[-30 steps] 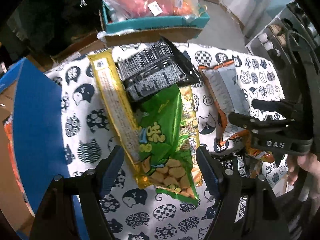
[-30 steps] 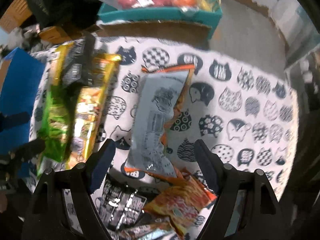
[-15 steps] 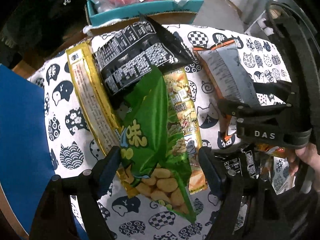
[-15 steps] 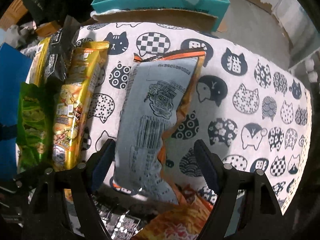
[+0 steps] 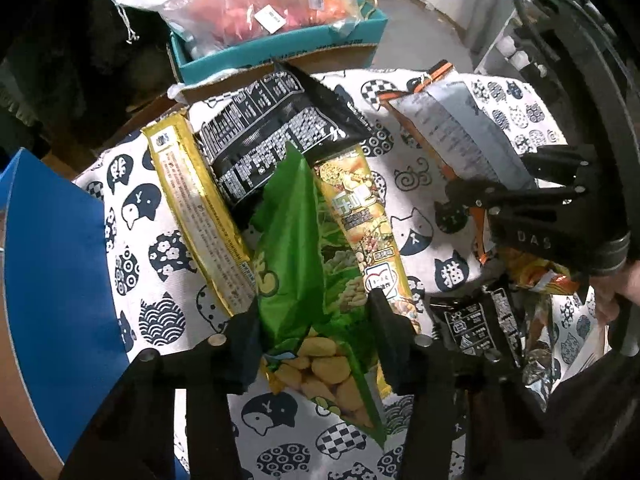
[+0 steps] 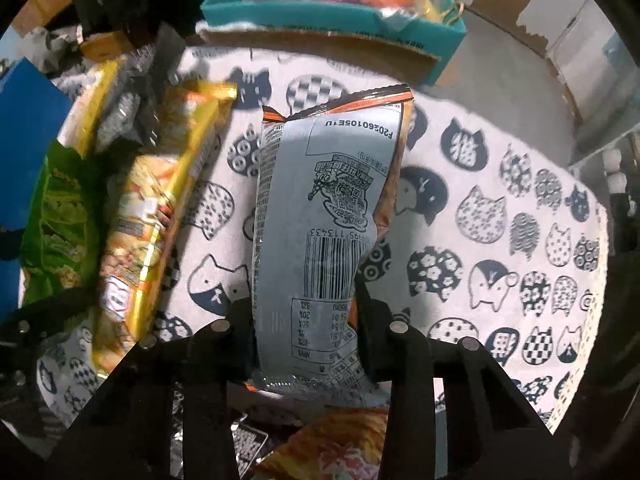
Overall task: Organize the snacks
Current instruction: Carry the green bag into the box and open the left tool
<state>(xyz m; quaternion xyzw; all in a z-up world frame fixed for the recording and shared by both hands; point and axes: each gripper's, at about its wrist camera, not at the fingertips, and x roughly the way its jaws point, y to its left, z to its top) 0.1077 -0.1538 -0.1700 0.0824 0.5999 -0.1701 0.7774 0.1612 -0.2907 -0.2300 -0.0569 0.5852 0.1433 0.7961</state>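
**Two grippers clamp down on snack bags over a cat-print cloth**

The left gripper [image 5: 314, 334], its jaws having just been closing, pinches the lower part of a green snack bag [image 5: 296, 248], the black fingers [image 5: 244, 344] pressing in on either side of the crumpled film. The bag lies on top of a heap: a long gold packet [image 5: 198, 210] to its left, a black packet [image 5: 276, 136] behind it and a gold-and-orange packet [image 5: 362, 220] half tucked under its right edge. How much of those three lies beneath the green bag cannot be made out.

The right gripper [image 6: 304, 336], whose jaws have also just been closing, squeezes a grey-backed bag with orange edges [image 6: 320, 220] near its lower end, barcode and printed panel facing up. The bag's bottom seam runs down between the fingers, and its front face is hidden. Seen from the left wrist, that same gripper [image 5: 480, 196] reaches in from the right, a hand [image 5: 612, 296] showing only partly behind it.

Everything rests on a white cloth printed with cats [image 6: 480, 216]. Near the bottom edge, more packets, one orange [image 6: 332, 448] and one black [image 5: 476, 324], are cut off by the gripper bodies. A blue panel [image 5: 52, 264] bounds the left side, its full shape out of frame. Beyond the cloth stands a teal box [image 5: 280, 50] holding a clear bag of reddish contents, too blurred to identify.
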